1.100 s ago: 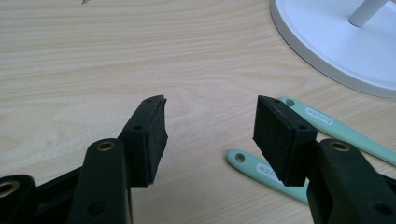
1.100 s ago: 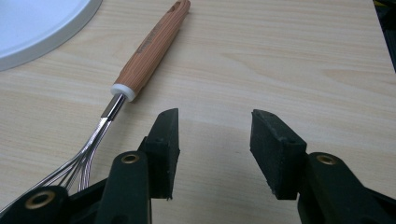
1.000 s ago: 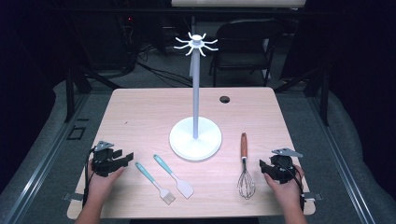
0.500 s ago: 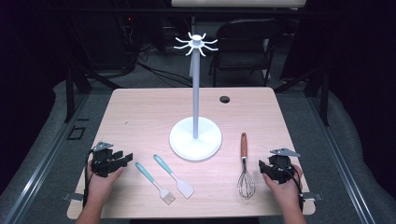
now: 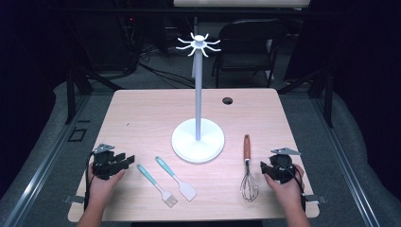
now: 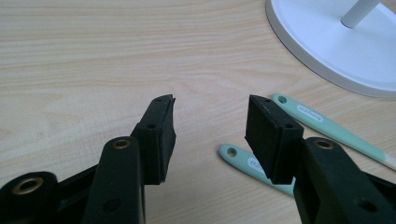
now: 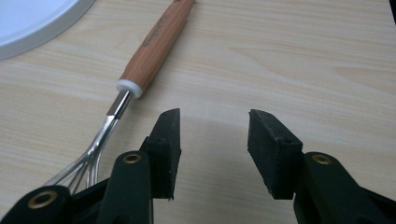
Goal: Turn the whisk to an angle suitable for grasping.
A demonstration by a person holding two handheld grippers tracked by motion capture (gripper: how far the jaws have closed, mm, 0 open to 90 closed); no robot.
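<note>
From above, your left gripper (image 5: 126,159) rests on the worktop (image 5: 151,118) just left of the two teal-handled utensils (image 5: 163,182), and your right gripper (image 5: 265,168) sits just right of the whisk (image 5: 248,172). Along the left gripper (image 6: 210,128), the jaws stand apart on nothing, having just been closing, with the teal handles beside the right jaw. Along the right gripper (image 7: 214,140), the jaws gape empty, likewise just closing, the whisk (image 7: 140,70) lying beyond the left jaw.

Both tools (image 5: 126,161) (image 5: 263,166) apparently open, closing.

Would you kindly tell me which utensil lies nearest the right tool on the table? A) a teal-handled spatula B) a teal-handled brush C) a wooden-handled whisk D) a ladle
C: the wooden-handled whisk lies just beside the right tool, while the teal-handled utensils lie over by the left tool.
</note>
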